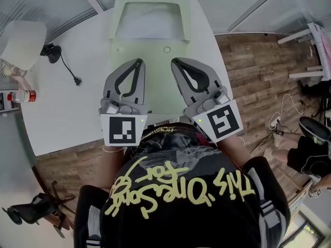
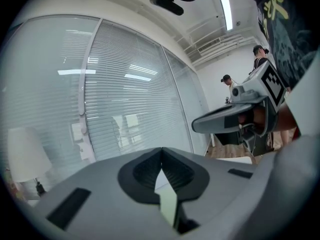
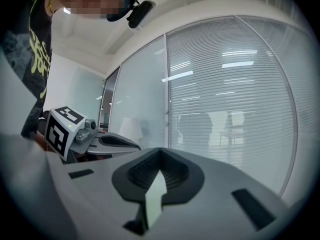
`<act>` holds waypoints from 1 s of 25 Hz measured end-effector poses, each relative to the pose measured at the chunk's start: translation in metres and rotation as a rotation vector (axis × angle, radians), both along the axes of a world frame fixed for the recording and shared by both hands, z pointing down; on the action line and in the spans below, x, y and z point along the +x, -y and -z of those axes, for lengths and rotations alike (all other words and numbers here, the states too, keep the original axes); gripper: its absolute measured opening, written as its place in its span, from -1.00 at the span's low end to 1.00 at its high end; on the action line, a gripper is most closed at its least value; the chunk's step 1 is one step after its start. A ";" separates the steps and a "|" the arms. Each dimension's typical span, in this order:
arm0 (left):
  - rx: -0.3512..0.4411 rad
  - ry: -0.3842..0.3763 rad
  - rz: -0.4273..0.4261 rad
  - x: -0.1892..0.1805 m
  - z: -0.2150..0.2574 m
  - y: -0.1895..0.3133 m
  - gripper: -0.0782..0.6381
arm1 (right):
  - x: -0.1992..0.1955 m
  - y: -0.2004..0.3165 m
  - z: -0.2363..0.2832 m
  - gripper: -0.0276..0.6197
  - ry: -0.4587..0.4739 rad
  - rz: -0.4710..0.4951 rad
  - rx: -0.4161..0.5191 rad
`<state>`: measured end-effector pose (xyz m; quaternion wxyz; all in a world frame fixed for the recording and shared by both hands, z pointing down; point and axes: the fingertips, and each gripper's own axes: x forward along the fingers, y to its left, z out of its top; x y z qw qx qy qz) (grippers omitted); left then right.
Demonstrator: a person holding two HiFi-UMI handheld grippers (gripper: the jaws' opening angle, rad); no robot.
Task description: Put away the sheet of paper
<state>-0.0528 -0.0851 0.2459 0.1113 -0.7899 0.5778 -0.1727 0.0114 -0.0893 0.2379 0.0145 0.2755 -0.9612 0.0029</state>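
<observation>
A pale green folder (image 1: 155, 50) lies flat on the white table (image 1: 62, 102), and a white sheet of paper (image 1: 150, 19) shows through its far end. Both grippers hover side by side over the folder's near half, tips pointing away from me. My left gripper (image 1: 138, 62) (image 2: 161, 149) has its jaws shut tip to tip. The right gripper (image 1: 175, 61) (image 3: 160, 150) is shut the same way. In each gripper view a pale green sliver shows through the slit below the tips. I see nothing pinched at either pair of tips.
A black cable with a plug (image 1: 77, 80) and a small black device (image 1: 50, 50) lie on the table's left part. A red-labelled bottle (image 1: 23, 96) and a white shade (image 1: 23, 40) stand at the left edge. Wooden floor, a chair base (image 1: 31, 211) and a seated person (image 1: 310, 154) surround the table.
</observation>
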 end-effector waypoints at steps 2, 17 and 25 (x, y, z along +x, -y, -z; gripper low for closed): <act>-0.006 -0.006 0.006 0.000 -0.001 -0.001 -0.76 | 0.000 -0.001 -0.002 -0.90 -0.003 0.005 -0.006; -0.007 -0.004 0.011 -0.003 -0.003 0.000 -0.76 | -0.003 0.000 -0.003 -0.90 -0.007 0.019 -0.024; -0.011 0.018 0.002 -0.007 -0.002 -0.003 -0.76 | -0.008 -0.002 -0.004 -0.90 -0.001 0.026 -0.038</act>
